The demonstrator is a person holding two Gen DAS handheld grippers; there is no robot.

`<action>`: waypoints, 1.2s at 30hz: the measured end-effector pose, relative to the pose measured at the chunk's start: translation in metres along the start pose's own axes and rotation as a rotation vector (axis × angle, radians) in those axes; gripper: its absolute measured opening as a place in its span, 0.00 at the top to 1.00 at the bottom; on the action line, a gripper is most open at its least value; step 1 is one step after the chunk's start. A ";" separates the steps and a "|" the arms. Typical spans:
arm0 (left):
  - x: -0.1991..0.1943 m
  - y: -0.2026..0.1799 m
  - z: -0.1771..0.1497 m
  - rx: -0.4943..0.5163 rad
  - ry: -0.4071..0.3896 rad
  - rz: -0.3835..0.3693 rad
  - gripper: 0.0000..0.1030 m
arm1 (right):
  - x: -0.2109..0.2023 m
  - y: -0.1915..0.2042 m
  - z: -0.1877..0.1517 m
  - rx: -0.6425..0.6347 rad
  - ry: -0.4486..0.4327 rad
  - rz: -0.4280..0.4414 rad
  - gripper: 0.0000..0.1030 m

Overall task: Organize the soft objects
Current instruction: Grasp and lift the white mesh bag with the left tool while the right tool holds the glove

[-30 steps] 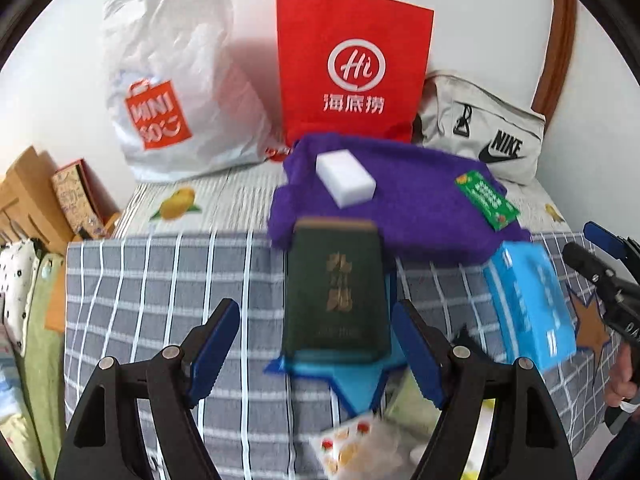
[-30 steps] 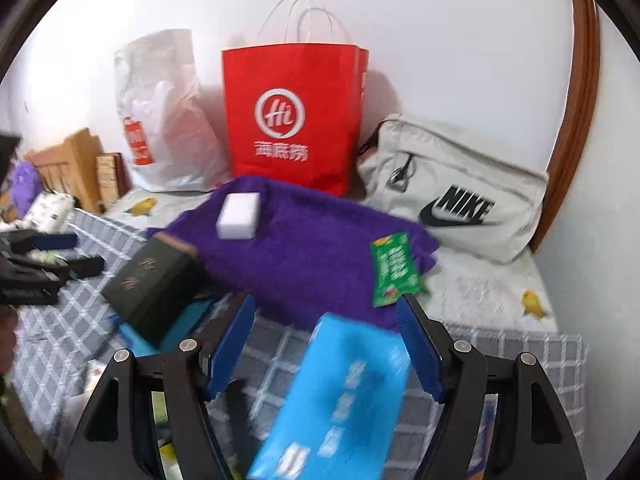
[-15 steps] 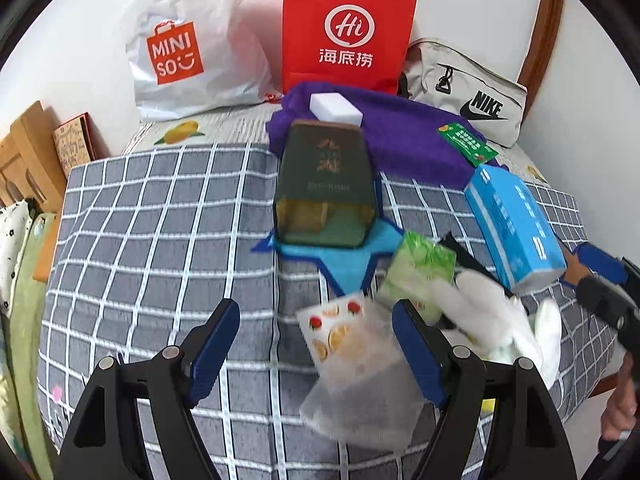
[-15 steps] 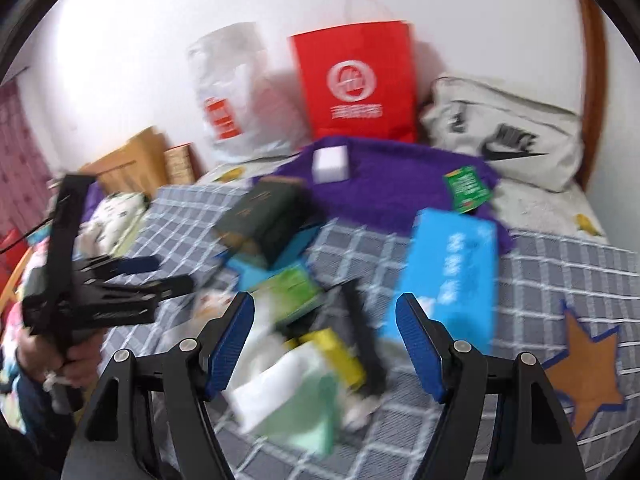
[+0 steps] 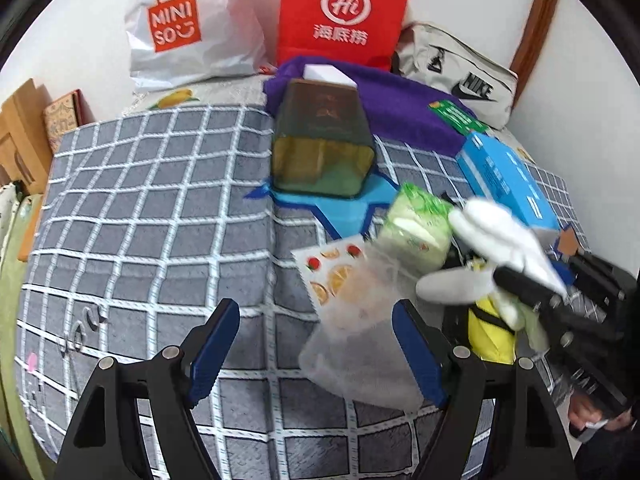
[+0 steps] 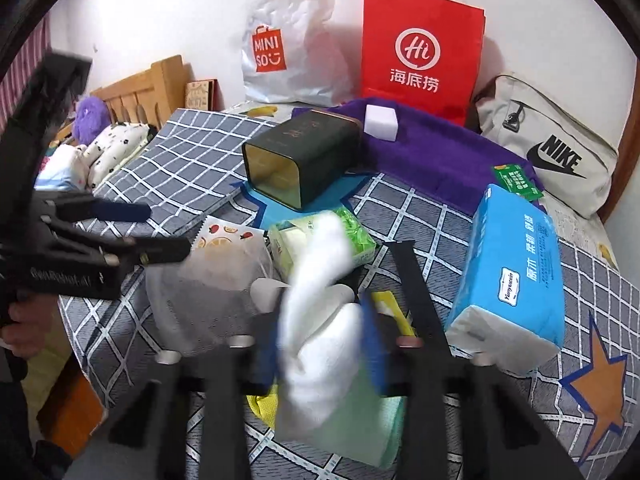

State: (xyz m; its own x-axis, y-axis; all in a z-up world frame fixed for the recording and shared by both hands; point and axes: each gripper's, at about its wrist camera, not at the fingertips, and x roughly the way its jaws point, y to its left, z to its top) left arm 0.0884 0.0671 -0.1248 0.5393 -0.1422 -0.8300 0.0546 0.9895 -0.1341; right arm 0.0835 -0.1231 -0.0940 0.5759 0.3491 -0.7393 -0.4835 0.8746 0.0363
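Note:
A white soft cloth (image 6: pixel 320 320) sits between the blue pads of my right gripper (image 6: pixel 320 348), which is shut on it; it shows blurred in the left wrist view (image 5: pixel 492 248). My left gripper (image 5: pixel 316 356) is open and empty over the checked bedcover, just in front of a translucent mesh pouch (image 5: pixel 356 320) with a fruit-print card (image 5: pixel 332 264). A green tissue pack (image 5: pixel 416 224), a yellow item (image 5: pixel 492 336) and a pale green cloth (image 6: pixel 360 428) lie in the pile.
A dark green tin box (image 5: pixel 324 140) lies on a blue star patch. A blue tissue pack (image 6: pixel 516 272), purple towel (image 6: pixel 440 152) with a white sponge (image 6: pixel 380 122), red paper bag (image 6: pixel 420 56), Miniso bag (image 6: pixel 288 40) and Nike bag (image 6: pixel 552 152) stand behind.
My right gripper has closed on the white cloth in the pile. My left gripper has tilted down and drawn nearer to the mesh pouch.

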 end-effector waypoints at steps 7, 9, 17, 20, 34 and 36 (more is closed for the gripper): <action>0.017 -0.024 -0.017 0.080 0.030 -0.042 0.19 | -0.040 -0.015 0.006 0.017 -0.100 -0.016 0.75; 0.024 -0.031 -0.022 0.104 0.050 -0.030 0.19 | -0.047 -0.020 0.007 0.031 -0.112 -0.024 0.75; 0.034 -0.057 -0.034 0.224 0.037 0.042 0.02 | -0.061 -0.037 0.000 0.078 -0.129 -0.062 0.75; 0.036 -0.057 -0.031 0.220 0.035 0.045 0.02 | -0.064 -0.043 -0.002 0.107 -0.133 -0.069 0.75; 0.002 -0.027 -0.034 0.198 -0.013 0.037 0.76 | -0.065 -0.046 -0.006 0.130 -0.133 -0.072 0.75; -0.003 -0.024 -0.034 0.189 -0.023 0.030 0.76 | -0.064 -0.044 -0.007 0.127 -0.130 -0.069 0.75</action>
State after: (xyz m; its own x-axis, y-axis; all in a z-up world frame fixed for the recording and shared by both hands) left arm 0.0571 0.0432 -0.1370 0.5623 -0.1143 -0.8190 0.1939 0.9810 -0.0038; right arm 0.0632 -0.1869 -0.0527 0.6890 0.3198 -0.6504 -0.3574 0.9306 0.0789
